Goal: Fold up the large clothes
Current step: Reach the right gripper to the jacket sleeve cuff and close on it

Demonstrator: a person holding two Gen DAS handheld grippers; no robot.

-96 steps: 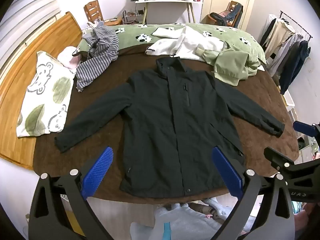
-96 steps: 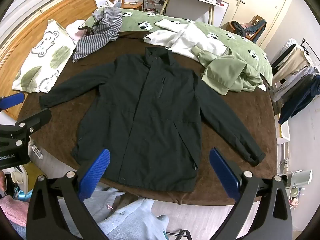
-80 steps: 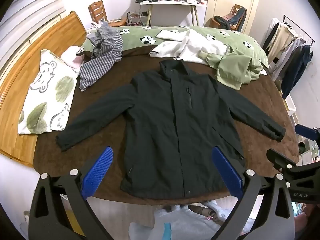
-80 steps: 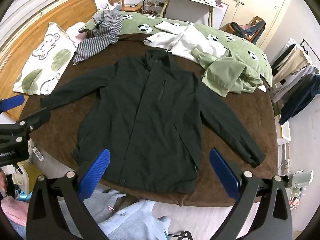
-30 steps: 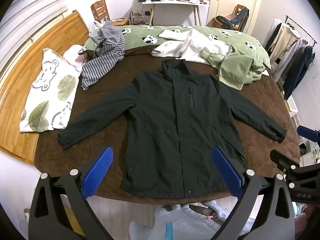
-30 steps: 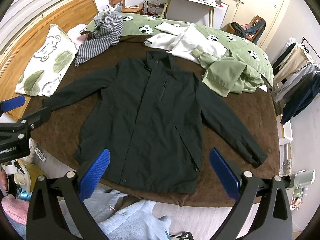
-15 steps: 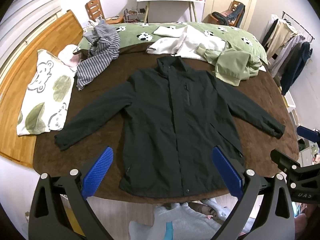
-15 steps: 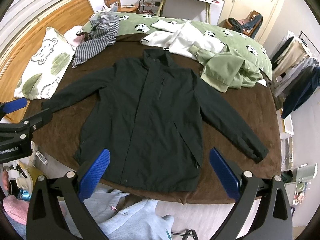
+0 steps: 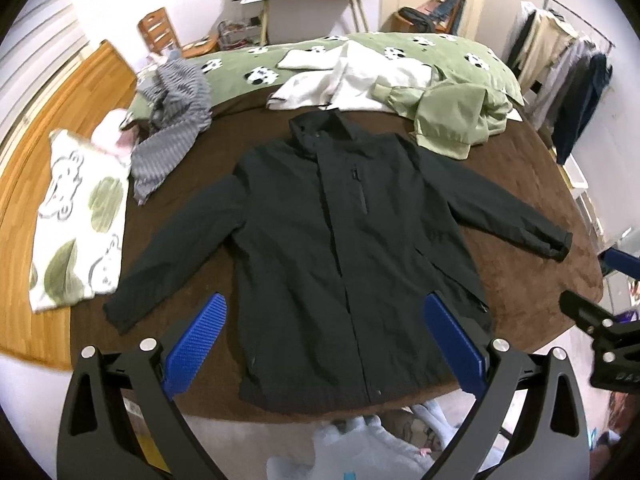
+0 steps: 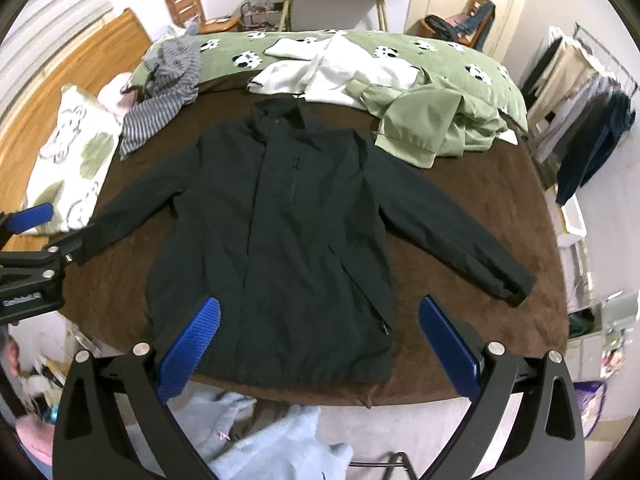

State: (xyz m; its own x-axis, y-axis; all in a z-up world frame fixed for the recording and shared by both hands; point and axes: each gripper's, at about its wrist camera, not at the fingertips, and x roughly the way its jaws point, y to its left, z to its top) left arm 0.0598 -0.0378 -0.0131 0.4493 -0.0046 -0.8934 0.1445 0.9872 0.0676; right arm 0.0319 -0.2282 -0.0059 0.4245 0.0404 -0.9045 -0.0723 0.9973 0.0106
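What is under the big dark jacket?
The dark jacket lies flat on a brown blanket. It shows all around the jacket. Anything hidden beneath the jacket itself cannot be seen.

The jacket (image 9: 344,240) is a very dark, near-black green, plain all over, and it lies on a brown blanket (image 9: 516,280). The duvet (image 9: 440,50) is sage green with black-and-white panda shapes. One garment (image 9: 172,128) is striped grey and white; another (image 9: 360,80) is plain white with a thin dark trim; a third (image 9: 452,120) is pale green. The pillow (image 9: 76,224) is white — olive blobs and grey outlined bears. Beside it sits something pink (image 9: 116,136). The headboard (image 9: 60,104) is orange-toned wood. Both grippers — left gripper (image 9: 324,340) and right gripper (image 10: 318,342) — have black frames and blue ribbed pads (image 9: 196,344).
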